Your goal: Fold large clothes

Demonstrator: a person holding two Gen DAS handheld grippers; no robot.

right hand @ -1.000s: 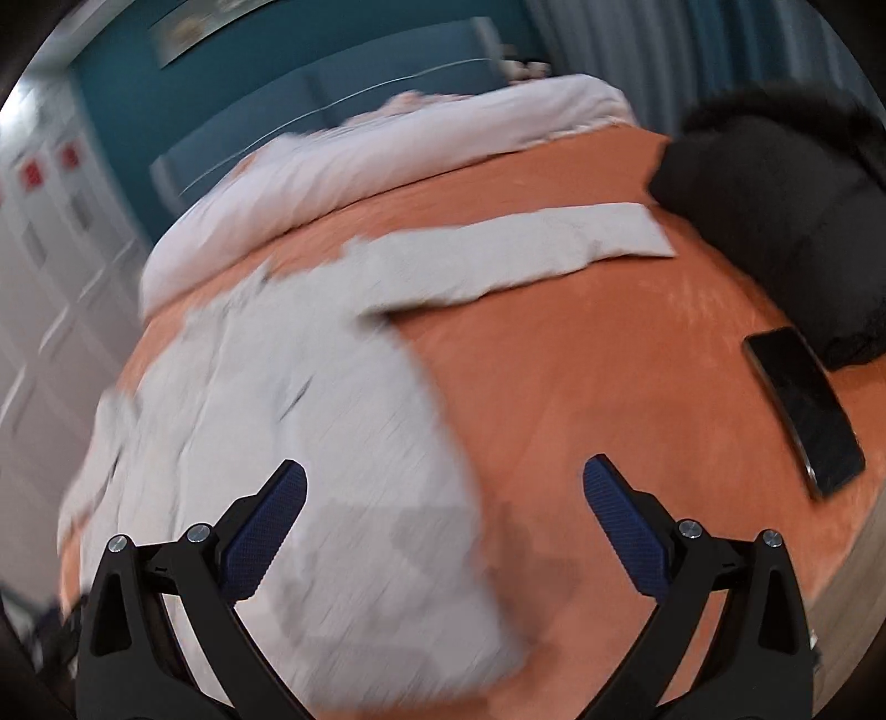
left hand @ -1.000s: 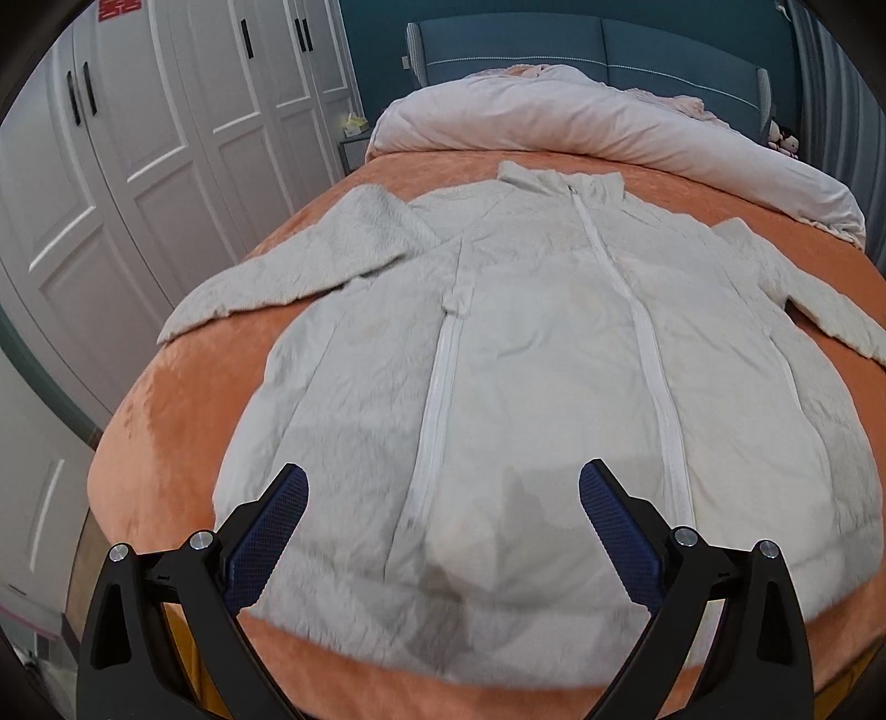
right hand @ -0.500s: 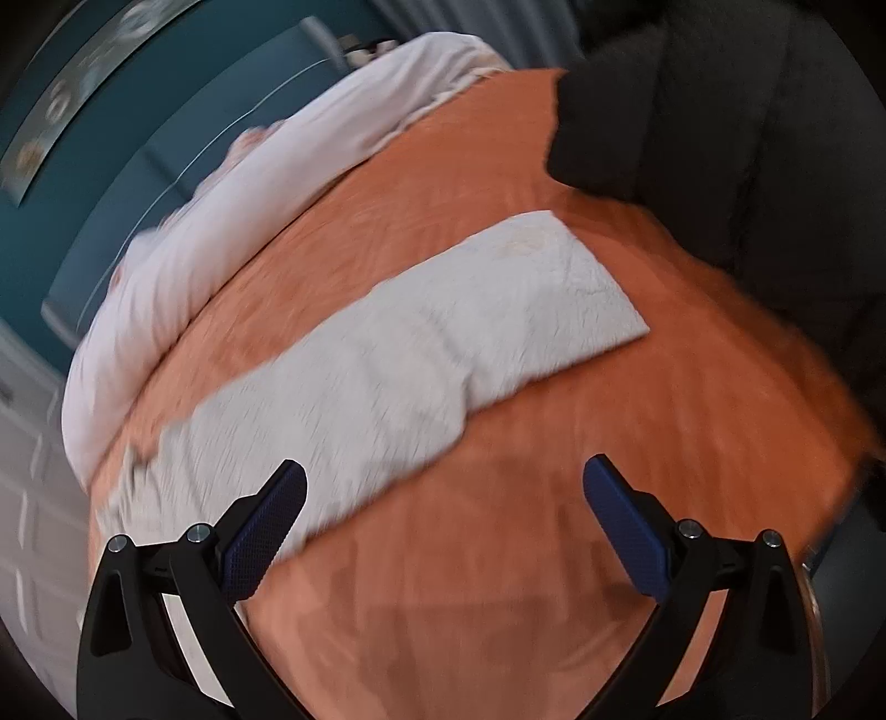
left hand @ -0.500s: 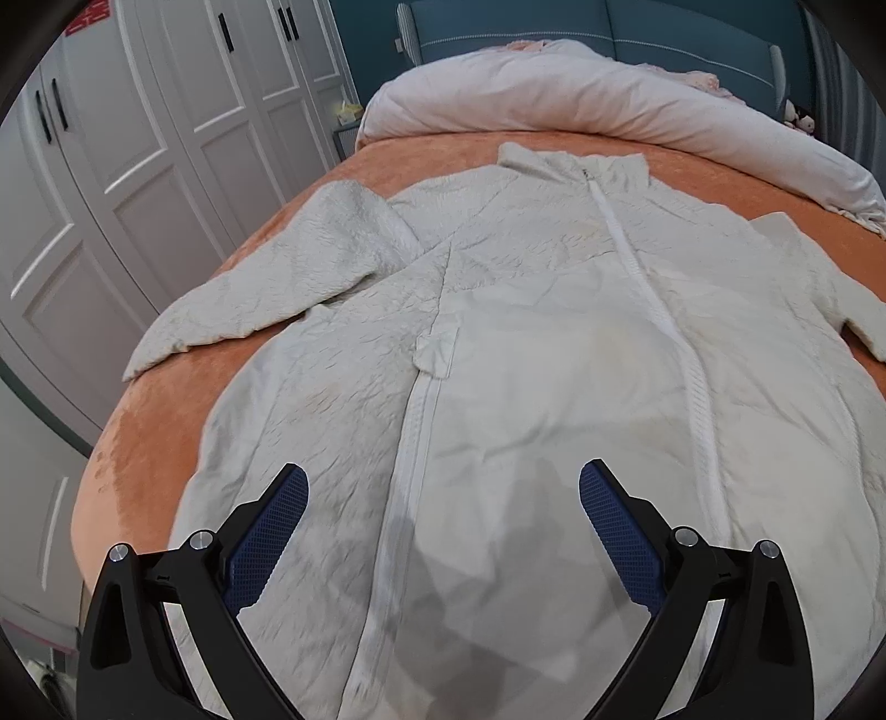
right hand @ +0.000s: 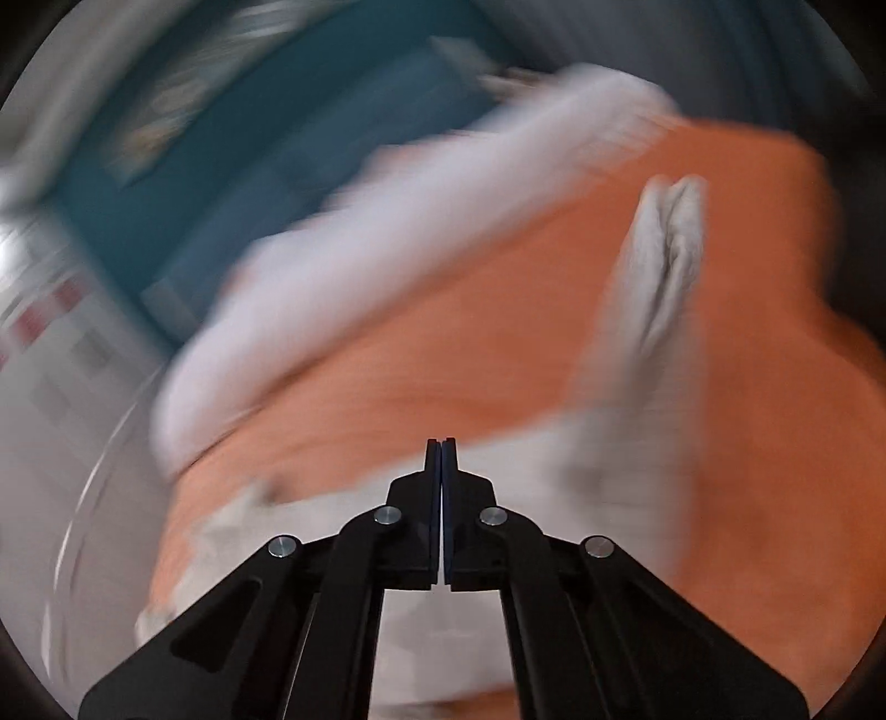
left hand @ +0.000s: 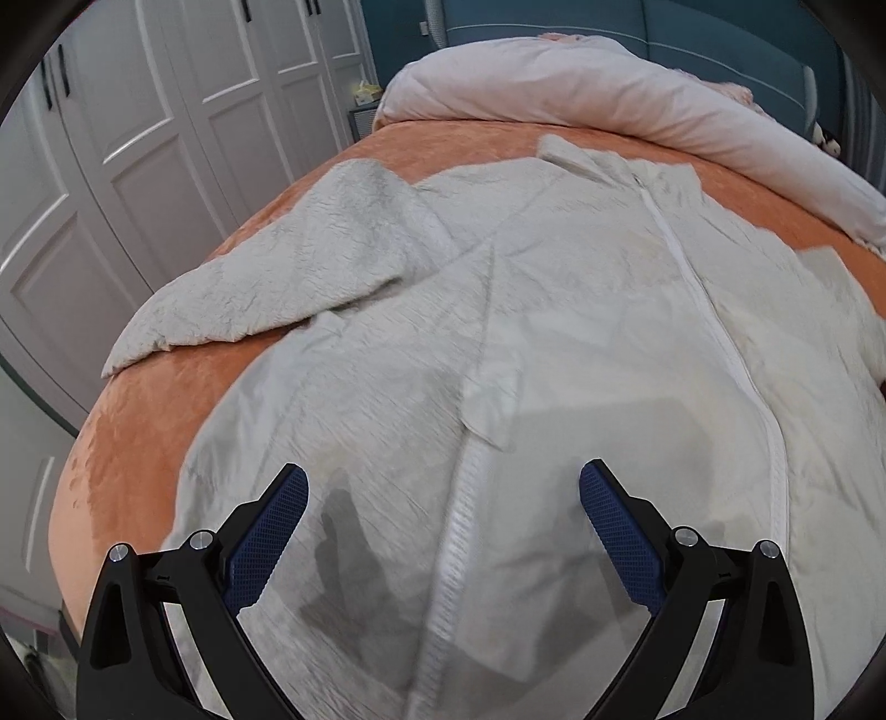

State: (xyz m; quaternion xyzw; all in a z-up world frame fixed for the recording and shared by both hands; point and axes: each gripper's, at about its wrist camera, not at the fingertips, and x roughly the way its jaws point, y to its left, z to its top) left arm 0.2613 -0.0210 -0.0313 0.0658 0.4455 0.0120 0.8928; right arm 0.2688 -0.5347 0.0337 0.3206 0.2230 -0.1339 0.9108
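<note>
A large cream zip-front coat (left hand: 581, 343) lies spread face up on the orange bedspread (left hand: 138, 443). Its left sleeve (left hand: 266, 282) reaches out toward the bed's left edge. My left gripper (left hand: 443, 498) is open and empty, low over the coat's lower front beside the zipper. In the blurred right wrist view my right gripper (right hand: 441, 448) has its jaws pressed together with nothing visible between them. The coat's right sleeve (right hand: 659, 260) stands bunched up on the bedspread (right hand: 443, 343) ahead of it, apart from the fingers.
A rolled pale duvet (left hand: 609, 94) lies across the head of the bed before a blue headboard (left hand: 692, 33). White wardrobe doors (left hand: 138, 138) stand close along the bed's left side. The bedspread drops off at the left edge.
My left gripper moved forward and lower over the coat, still open. My right gripper closed from wide open while swinging fast. The flat right sleeve now stands bunched up.
</note>
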